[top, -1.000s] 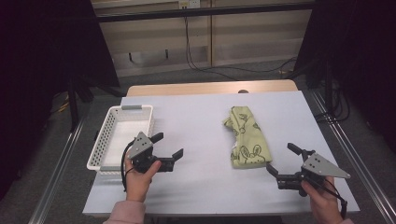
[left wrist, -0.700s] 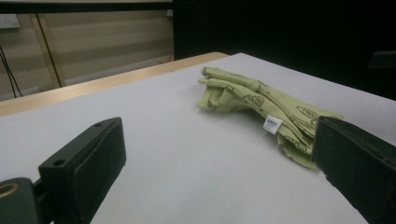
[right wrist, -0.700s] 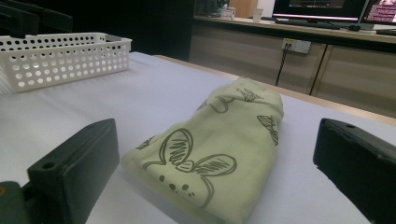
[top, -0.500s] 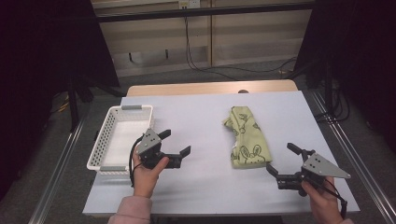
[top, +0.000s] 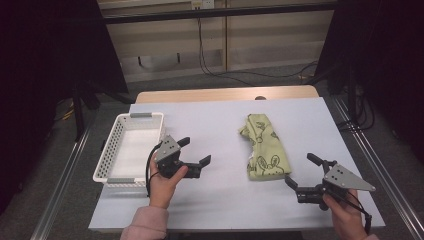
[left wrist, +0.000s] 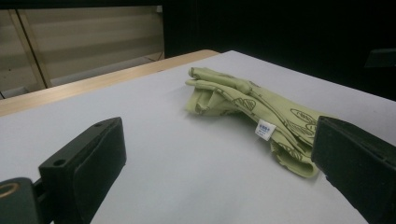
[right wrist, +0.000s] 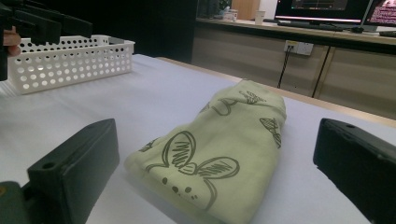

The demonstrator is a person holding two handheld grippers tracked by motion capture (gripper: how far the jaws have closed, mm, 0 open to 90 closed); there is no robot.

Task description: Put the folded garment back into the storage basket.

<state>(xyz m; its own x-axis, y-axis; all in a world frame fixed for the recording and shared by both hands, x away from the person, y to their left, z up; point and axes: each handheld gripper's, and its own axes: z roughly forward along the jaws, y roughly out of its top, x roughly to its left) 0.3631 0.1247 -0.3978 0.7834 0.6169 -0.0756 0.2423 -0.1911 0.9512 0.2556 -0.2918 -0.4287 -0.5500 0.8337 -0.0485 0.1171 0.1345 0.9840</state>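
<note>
Both the left claw (top: 194,152) and the right claw (top: 299,171) are wide open and empty, so the folded green bunny cloth (top: 263,146) in the frame's middle might bunch or slip if pinched by one layer.

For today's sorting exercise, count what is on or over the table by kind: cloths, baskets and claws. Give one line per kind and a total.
Green cloth with rabbit drawings: 1
White basket: 1
Claws, both open: 2, the left claw and the right claw
Total: 4
</note>
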